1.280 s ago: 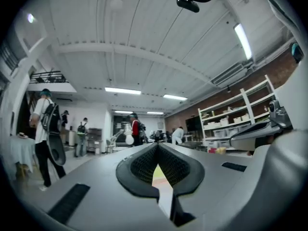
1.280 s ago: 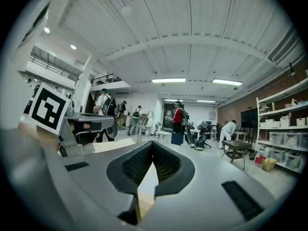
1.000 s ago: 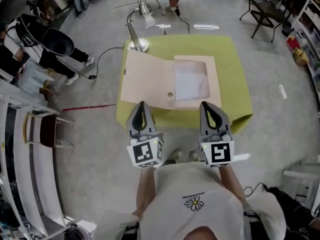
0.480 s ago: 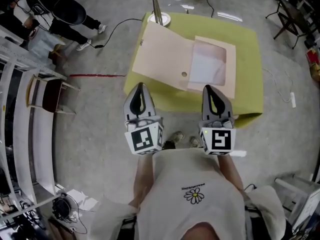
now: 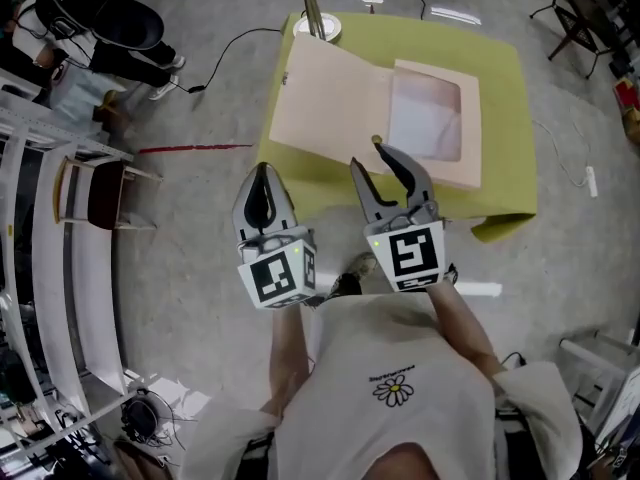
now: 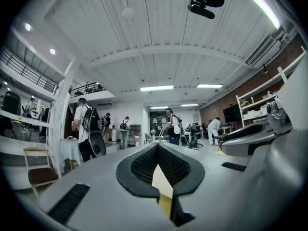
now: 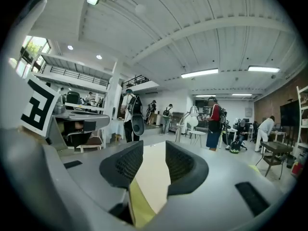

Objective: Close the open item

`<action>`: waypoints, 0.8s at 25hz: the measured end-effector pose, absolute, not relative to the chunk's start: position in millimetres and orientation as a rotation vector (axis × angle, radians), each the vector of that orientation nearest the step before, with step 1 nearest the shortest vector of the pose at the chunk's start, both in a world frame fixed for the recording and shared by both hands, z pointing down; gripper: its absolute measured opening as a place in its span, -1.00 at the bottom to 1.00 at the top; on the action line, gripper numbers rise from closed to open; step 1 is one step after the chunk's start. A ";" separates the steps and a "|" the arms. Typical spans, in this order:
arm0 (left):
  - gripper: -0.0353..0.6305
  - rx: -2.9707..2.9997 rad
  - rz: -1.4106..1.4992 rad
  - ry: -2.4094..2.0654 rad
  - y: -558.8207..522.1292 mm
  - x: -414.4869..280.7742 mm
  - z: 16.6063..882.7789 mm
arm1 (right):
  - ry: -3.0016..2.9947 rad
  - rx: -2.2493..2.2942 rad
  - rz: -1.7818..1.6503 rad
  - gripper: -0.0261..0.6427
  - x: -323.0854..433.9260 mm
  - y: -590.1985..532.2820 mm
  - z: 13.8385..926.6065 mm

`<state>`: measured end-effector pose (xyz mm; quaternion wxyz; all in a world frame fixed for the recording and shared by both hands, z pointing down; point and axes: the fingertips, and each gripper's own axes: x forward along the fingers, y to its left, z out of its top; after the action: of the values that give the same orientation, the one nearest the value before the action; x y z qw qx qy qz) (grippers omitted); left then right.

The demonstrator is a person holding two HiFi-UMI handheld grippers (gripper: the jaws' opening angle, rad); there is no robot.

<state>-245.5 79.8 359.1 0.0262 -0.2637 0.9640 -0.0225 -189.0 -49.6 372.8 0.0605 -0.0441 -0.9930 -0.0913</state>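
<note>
I judge this to be the approach step. The beige folder (image 5: 335, 108) lies open on the green table (image 5: 500, 88), at 12 o'clock from both tongs. Its long axis runs from 9 to 3 o'clock, with the cover spread toward 9. The right gripper (image 5: 366, 155) has just been opening its jaws, and nothing is between them. The left gripper (image 5: 263, 173) has its jaws together and holds nothing. The next move calls for lifting the cover's free edge and swinging it toward 3 o'clock.

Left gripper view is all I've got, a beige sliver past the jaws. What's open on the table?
Observer: A beige folder on the green table, its flap spread out to the left.
Operator: Where's the right gripper?
Observer: The right gripper is at the folder's near edge. Its jaws have just been opening and grip nothing.
Operator: Anything inside the folder?
Observer: A pale sheet shows in its right half.
</note>
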 end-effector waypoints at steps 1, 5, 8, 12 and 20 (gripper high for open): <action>-0.85 -0.809 -0.071 2.986 85.3 -249.2 360.9 | -2.989 -0.150 -0.281 -0.59 -198.2 -40.5 376.2; -0.85 -0.775 -0.041 3.006 104.5 -265.0 366.4 | -2.938 -0.220 -0.349 -0.44 -235.2 -9.8 396.4; -0.85 -0.766 -0.017 3.028 117.9 -272.3 376.4 | -2.917 -0.191 -0.426 -0.43 -254.9 3.0 423.1; -0.85 -0.776 -0.036 3.052 131.2 -281.4 386.8 | -2.798 -0.183 -0.605 -0.40 -276.3 15.2 465.7; -0.85 -0.700 -0.035 3.060 156.1 -304.8 389.5 | -2.580 -0.093 -0.753 -0.34 -316.4 11.8 530.2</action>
<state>-304.8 156.1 389.5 0.0014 -0.2229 0.9748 -0.0111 -316.4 11.8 530.2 0.2242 -0.0337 -0.9350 -0.2728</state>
